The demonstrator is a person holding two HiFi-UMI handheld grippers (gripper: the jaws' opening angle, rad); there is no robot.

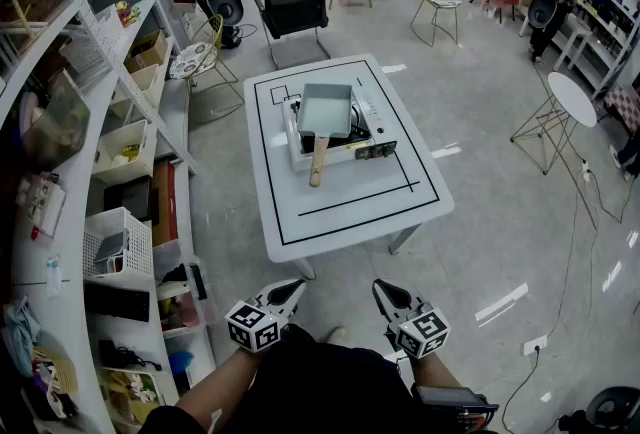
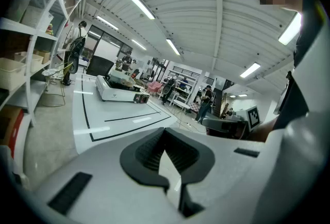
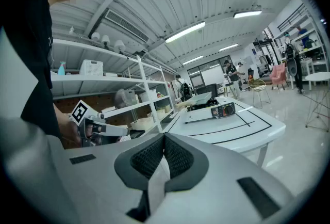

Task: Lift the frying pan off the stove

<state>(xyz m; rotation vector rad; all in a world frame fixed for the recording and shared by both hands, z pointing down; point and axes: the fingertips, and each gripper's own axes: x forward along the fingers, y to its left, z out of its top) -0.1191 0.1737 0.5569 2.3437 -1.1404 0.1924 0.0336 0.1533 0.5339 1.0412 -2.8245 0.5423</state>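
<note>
Head view checked first: found the frying pan (image 1: pixel 325 109), grey and rectangular, seated on the stove (image 1: pixel 372 150) in the far half of the table (image 1: pixel 340 227). Noted its long axis running from the table's far edge toward the near edge, with the wooden handle (image 1: pixel 318 162) pointing at the near edge and leaning slightly to the table's left side. Saw the handle pass over the stove's front rim and end above bare table top, short of a black line (image 1: pixel 357 200) drawn across the top; could not tell whether its tip touched the surface. Saw bare white top on every side of the stove, widest toward the table's near edge. Beyond the far edge, noted a black office chair (image 1: pixel 293 0) close by; off the left edge, a strip of floor (image 1: pixel 470 222) and then shelving (image 1: pixel 130 137); off the right edge, open floor. Found the left gripper (image 1: pixel 295 287) and the right gripper (image 1: pixel 381 290) well short of the table's near edge, side by side but apart, tips aimed toward the table, bare floor between them and it. Read the left gripper view and the right gripper view alike: fingers closed together, nothing between them.
</note>
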